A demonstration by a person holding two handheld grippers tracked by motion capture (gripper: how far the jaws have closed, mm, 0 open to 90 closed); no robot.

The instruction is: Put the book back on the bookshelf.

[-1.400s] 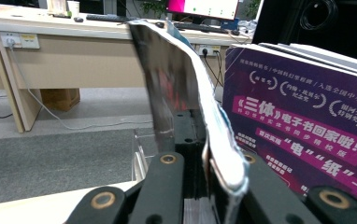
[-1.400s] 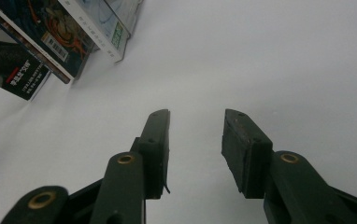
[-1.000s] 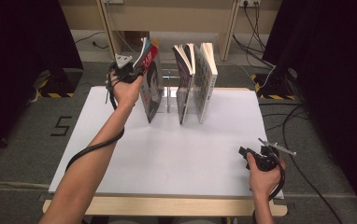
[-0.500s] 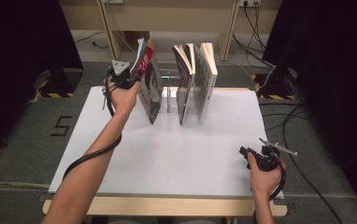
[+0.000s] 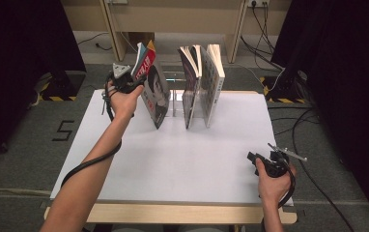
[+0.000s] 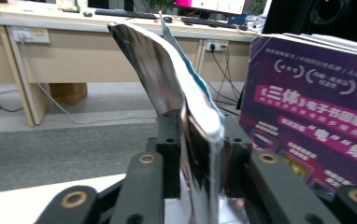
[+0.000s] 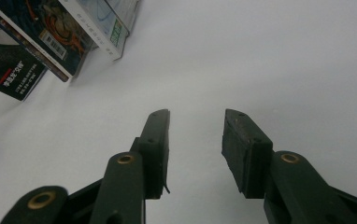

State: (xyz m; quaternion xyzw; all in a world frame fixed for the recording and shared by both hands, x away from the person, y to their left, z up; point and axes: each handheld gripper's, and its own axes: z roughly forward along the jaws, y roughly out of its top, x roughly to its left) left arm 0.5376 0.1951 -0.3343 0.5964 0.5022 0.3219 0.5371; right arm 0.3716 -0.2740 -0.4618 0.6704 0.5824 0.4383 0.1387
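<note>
A person's left gripper [image 5: 133, 81] is at the top edge of a glossy magazine [image 5: 154, 92] that leans on its lower edge on the white table [image 5: 173, 159], just left of a clear bookend [image 5: 175, 99]. Its jaws have just been opening, with the curled magazine [image 6: 186, 107] between them and the pads [image 6: 169, 140] close against its sides. Two more books [image 5: 203, 82] stand upright just right of the bookend, and the right gripper [image 5: 257, 159] rests well in front of it, near the table's front right corner, jaws moderately apart [image 7: 195, 140] and holding nothing.
</note>
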